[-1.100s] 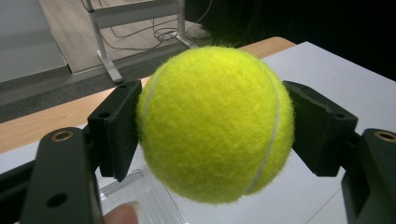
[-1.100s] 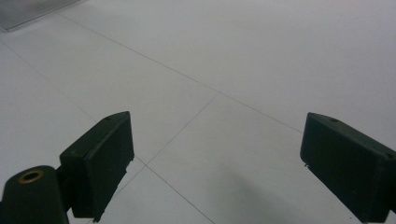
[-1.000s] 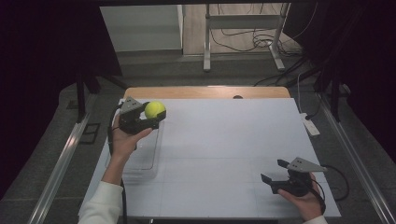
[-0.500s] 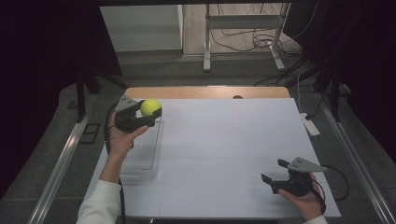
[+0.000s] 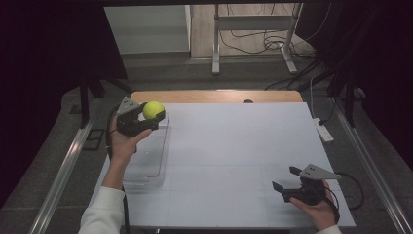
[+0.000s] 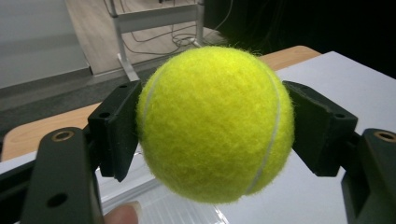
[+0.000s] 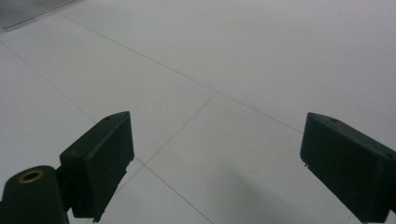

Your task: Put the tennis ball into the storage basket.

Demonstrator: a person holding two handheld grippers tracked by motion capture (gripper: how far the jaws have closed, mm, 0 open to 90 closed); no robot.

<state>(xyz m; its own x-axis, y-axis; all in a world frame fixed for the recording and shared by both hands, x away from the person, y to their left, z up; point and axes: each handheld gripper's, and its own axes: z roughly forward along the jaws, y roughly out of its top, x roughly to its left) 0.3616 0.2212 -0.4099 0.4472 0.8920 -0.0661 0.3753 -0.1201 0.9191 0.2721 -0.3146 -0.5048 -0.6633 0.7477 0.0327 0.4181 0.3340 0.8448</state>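
Right gripper (image 7: pixel 215 163) hangs with its two black jaws spread wide, nothing between them, over the white table (image 7: pixel 243 60) crossed by faint lines.

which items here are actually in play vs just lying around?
In play:
- tennis ball, clamped in the left gripper
- clear container beneath it

Lying about:
- right gripper, open, idle
- white power strip at the table edge
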